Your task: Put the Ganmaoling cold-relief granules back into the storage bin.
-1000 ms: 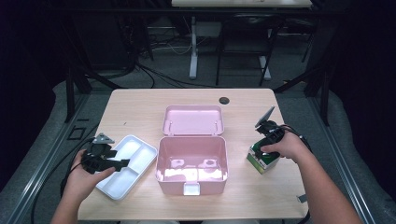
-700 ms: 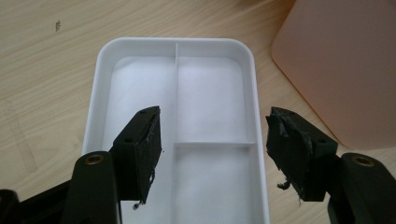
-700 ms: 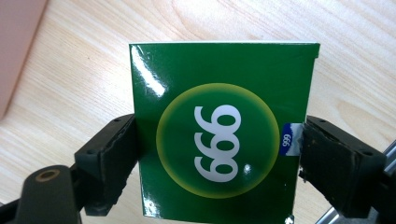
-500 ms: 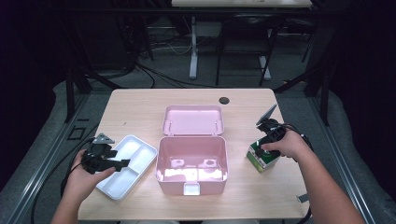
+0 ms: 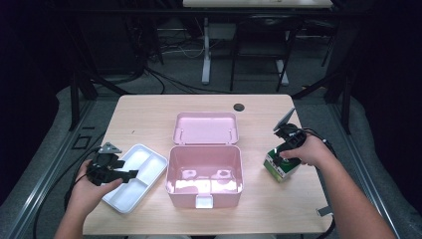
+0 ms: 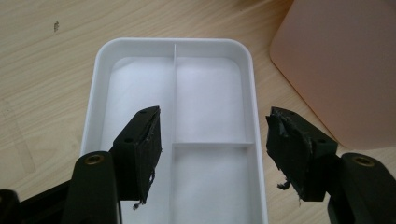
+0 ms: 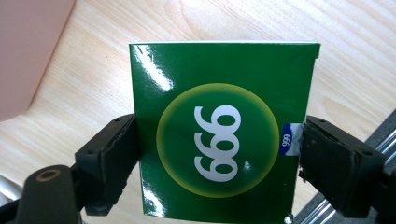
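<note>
At the near edge of the wooden table (image 5: 149,114), a person's left hand (image 5: 92,191) holds the left gripper (image 6: 212,154) low over the white divided tray (image 6: 184,88), its jaws standing wide apart with nothing between them; the tray lies just left of the open pink box (image 5: 204,174), whose lid (image 5: 205,128) is folded back flat on the far side. Across the table, the right hand (image 5: 303,149) wraps the right gripper (image 7: 215,158), forearm angled in from the near right corner and wrist tipped downward; its jaws press both sides of the green box (image 7: 219,126), a glossy carton printed with white numerals, which sits near the table's right edge, apart from the pink box. The work in hand appears to be the grasp of the carton, with the hold seemingly made but the lift not yet begun; whether the carton's base has left the wood cannot be told. The next move would likely call for a clean lift and a leftward carry over the pink box's rim, keeping the slick carton square between the pads; the left gripper looks poised to take up the tray.
</note>
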Demonstrator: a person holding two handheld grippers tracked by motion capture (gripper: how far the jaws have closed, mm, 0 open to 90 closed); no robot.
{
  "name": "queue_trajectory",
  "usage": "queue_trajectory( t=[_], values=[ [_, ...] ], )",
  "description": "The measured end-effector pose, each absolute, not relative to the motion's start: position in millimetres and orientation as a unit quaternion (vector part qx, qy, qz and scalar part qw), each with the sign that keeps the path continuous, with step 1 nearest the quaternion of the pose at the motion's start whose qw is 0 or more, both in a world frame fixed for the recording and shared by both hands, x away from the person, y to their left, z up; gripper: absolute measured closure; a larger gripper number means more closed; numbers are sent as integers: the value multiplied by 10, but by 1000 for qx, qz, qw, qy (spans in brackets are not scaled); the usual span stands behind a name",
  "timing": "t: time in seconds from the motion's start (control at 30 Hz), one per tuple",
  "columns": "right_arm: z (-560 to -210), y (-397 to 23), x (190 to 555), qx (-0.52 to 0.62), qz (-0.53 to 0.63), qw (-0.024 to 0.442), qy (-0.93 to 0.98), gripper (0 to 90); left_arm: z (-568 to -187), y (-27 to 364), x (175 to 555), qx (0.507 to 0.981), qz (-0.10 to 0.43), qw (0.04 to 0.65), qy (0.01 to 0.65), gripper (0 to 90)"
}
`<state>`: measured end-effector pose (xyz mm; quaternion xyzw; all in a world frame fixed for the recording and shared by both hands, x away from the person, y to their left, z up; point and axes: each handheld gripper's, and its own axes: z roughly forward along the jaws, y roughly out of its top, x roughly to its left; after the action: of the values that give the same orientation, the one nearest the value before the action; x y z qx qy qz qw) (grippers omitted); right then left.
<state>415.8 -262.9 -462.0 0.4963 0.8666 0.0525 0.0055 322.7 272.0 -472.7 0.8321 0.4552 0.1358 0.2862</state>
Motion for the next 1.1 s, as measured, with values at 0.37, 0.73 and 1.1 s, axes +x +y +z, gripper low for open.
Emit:
queue_trajectory(
  t=[0.37,0.73,1.1],
  values=[
    [-4395,-2598,4122,484,47,4,874,156,-4734,2723,3229,832,135,287,456,358],
    [-4218,-2504,4076,466,49,6,883,156,-4737,2727,3227,830,135,288,457,357],
    [-4046,-2386,4044,446,48,8,894,156,-4743,2727,3230,832,132,286,457,357]
  ],
)
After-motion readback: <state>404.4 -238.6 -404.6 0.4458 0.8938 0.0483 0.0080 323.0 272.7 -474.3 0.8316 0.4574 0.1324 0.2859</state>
